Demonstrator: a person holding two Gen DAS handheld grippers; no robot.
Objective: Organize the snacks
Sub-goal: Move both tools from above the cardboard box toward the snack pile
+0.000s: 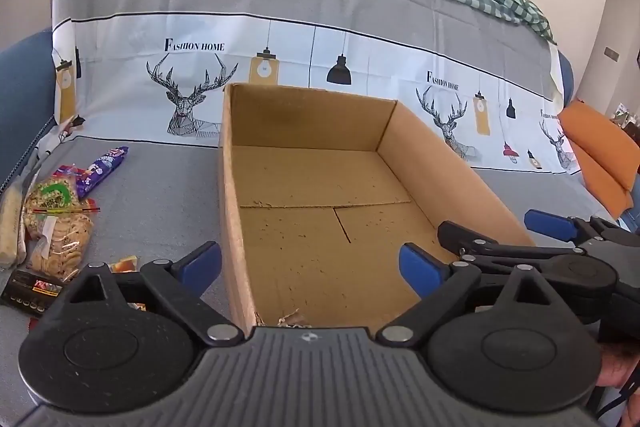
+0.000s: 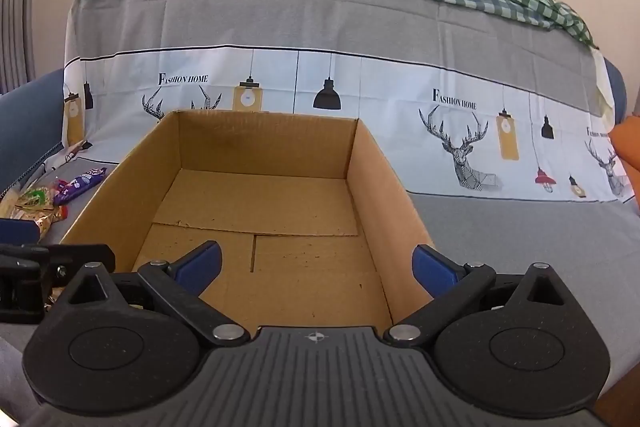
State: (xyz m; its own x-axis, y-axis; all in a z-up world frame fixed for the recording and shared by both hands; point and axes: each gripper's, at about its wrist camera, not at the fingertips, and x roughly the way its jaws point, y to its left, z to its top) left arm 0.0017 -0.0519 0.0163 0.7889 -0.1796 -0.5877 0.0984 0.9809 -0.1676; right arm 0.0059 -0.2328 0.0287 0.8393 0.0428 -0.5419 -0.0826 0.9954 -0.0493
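Item: empty cardboard box (image 2: 264, 211) at 12 o'clock, snack packets (image 1: 60, 223) heaped at its 9 o'clock; left gripper (image 1: 310, 265) and right gripper (image 2: 316, 265) both spread wide, grasping nothing; recommended handling: swing left gripper toward the heap, straddle one packet only, clench gently.

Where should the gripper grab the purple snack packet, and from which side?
Probably across the middle of the purple snack packet. It lies flat on the grey cover, long and narrow, with one end up against the other snacks. So the left gripper, open now, would best come from above, one finger on each long side; the ends look too thin and crinkly to hold well.
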